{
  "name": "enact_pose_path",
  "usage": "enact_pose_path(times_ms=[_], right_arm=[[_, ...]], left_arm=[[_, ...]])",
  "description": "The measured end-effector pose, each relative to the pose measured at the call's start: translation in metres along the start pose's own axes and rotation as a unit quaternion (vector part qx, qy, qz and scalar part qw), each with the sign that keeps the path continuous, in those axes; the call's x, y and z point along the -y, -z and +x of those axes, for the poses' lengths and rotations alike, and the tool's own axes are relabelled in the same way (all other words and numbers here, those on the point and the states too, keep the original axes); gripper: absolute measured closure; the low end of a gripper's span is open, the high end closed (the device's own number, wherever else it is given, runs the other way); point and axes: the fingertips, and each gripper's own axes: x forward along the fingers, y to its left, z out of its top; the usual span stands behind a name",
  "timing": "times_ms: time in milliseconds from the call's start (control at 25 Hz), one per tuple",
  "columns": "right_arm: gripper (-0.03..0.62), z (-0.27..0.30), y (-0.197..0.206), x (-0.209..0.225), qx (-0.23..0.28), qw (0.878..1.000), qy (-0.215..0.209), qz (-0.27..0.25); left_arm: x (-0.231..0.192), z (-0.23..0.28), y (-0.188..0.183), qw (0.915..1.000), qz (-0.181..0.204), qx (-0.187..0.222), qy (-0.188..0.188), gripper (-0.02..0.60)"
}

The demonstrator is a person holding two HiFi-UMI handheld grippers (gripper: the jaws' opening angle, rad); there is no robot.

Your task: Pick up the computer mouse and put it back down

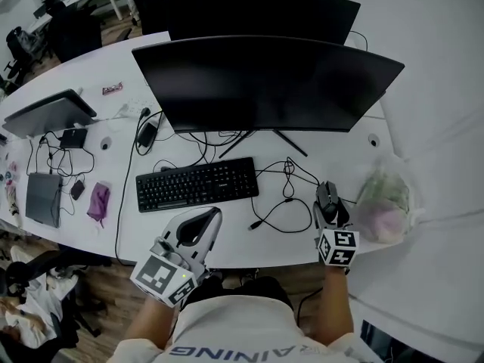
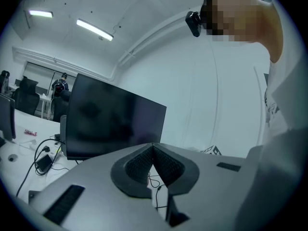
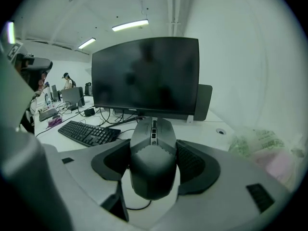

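The dark computer mouse [image 1: 325, 193] sits at the right of the white desk [image 1: 227, 240], near its front edge, with its cable running left. My right gripper [image 1: 330, 216] is shut on it: in the right gripper view both ribbed pads [image 3: 192, 162] press the sides of the mouse [image 3: 153, 153]. I cannot tell whether the mouse rests on the desk or hangs just above it. My left gripper [image 1: 210, 216] is held over the front edge below the keyboard and tilted upward. In the left gripper view its jaws [image 2: 153, 150] meet at the tips with nothing between them.
A black keyboard [image 1: 197, 184] lies mid-desk before a wide dark monitor [image 1: 265, 82]. Loose cables [image 1: 283, 195] loop between keyboard and mouse. A clear plastic bag [image 1: 386, 199] sits right of the mouse. A grey laptop [image 1: 43, 197] and a purple pouch [image 1: 98, 200] lie far left.
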Motion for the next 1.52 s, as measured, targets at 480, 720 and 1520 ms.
enact_pose_path(times_ms=[480, 720, 1520], right_arm=[[0.295, 0.049, 0.081, 0.03, -0.101, 0.995, -0.002, -0.022], [0.295, 0.056, 0.109, 0.034, -0.135, 0.991, -0.005, -0.027], [0.295, 0.045, 0.109, 0.027, -0.121, 0.992, -0.006, -0.033]], left_arm=[[0.0, 0.03, 0.025, 0.9994, -0.011, -0.033, -0.004, 0.577], [0.005, 0.032, 0.035, 0.9987, -0.017, -0.048, -0.007, 0.577], [0.027, 0.01, 0.034, 0.999, -0.009, -0.043, 0.003, 0.577]])
